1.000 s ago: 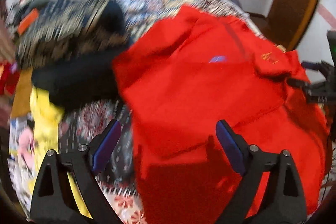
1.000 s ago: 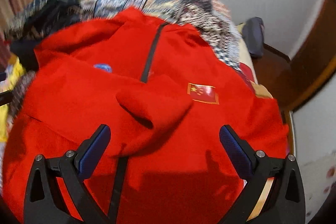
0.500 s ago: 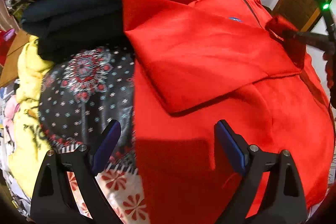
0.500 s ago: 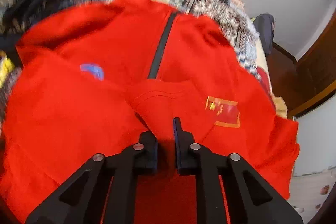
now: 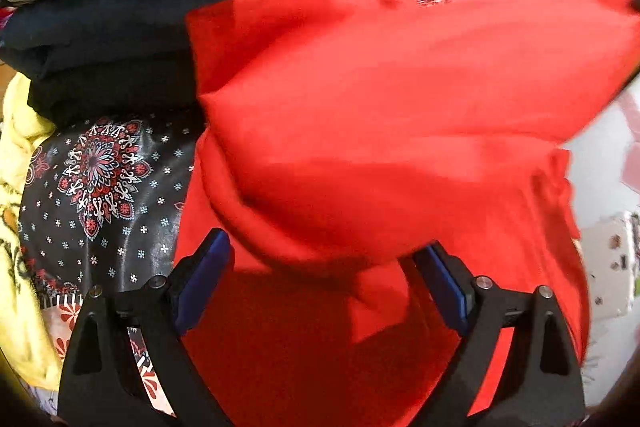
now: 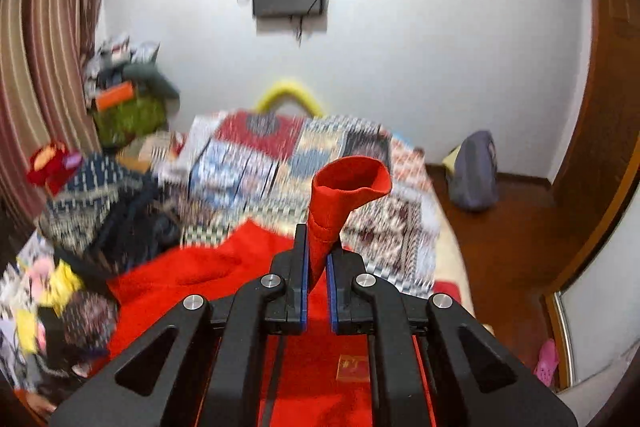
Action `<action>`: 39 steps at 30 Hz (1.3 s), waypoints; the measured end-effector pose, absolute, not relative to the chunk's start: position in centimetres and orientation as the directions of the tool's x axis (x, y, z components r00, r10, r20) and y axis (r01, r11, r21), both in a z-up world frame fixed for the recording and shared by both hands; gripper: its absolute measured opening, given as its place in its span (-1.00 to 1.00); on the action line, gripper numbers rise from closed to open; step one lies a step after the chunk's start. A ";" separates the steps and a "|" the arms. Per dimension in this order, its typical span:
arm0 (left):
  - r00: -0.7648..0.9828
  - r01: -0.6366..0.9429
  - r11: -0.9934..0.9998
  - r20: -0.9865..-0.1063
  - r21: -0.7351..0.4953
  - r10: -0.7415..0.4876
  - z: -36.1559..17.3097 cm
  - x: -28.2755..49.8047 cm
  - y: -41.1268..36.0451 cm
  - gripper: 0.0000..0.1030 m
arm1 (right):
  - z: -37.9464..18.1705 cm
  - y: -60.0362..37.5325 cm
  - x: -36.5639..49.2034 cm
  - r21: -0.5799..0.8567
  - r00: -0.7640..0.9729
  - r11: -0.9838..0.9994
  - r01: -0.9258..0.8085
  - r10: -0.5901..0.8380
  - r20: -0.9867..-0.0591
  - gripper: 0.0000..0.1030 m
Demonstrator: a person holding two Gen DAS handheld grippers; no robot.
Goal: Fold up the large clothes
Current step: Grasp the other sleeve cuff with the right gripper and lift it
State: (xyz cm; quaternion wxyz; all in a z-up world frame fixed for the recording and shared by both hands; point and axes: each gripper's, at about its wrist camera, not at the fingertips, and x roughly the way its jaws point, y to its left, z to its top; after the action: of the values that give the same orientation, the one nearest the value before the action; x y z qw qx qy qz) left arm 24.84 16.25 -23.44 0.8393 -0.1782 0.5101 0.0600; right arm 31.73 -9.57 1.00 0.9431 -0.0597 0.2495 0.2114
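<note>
bed (image 6: 280, 163): under patchwork cover | red jacket (image 5: 400, 87): spread on bed, one sleeve raised | folded dark clothes (image 5: 104, 39): stacked left of jacket | left hand-held gripper (image 5: 324, 283): spread wide above jacket, pinching nothing | right hand-held gripper (image 6: 317, 267): pressed together on sleeve cuff (image 6: 348, 183)

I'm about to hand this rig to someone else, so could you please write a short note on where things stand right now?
Right tool: shut on the sleeve cuff of the red jacket, which it has lifted; the cuff's open end sticks up between the pads.
Left tool: open, low over the jacket's near part, with a raised fold of red cloth between its pads but not pinched.
Jacket: on the patterned bedspread, beside a stack of folded dark clothes.
Done: sleeve gripped and raised.
Left: lay the sleeve across the body, then fold the rest of the jacket.
</note>
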 end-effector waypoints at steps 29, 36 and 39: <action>0.439 -0.434 0.896 -0.847 0.092 0.300 -24.4 22.3 21.9 0.81 | -16.3 -21.3 30.5 0.209 0.547 0.946 -0.248 0.315 -0.776 -0.87; 0.423 -0.408 0.909 -0.864 0.087 0.273 -24.8 22.3 22.1 0.81 | -20.2 -22.9 28.1 0.262 0.450 0.941 -0.213 0.333 -0.829 -0.85; 0.423 -0.386 0.918 -0.868 0.087 0.260 -24.3 22.0 21.6 0.81 | -21.3 -23.4 27.3 0.244 0.418 0.949 -0.200 0.308 -0.855 -0.71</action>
State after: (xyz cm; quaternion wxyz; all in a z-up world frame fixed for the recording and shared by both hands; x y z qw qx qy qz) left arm 22.02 21.55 -24.27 0.8410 -0.0627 0.5018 0.1922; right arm 27.33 -23.41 -21.29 0.8405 0.0523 0.5177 0.1511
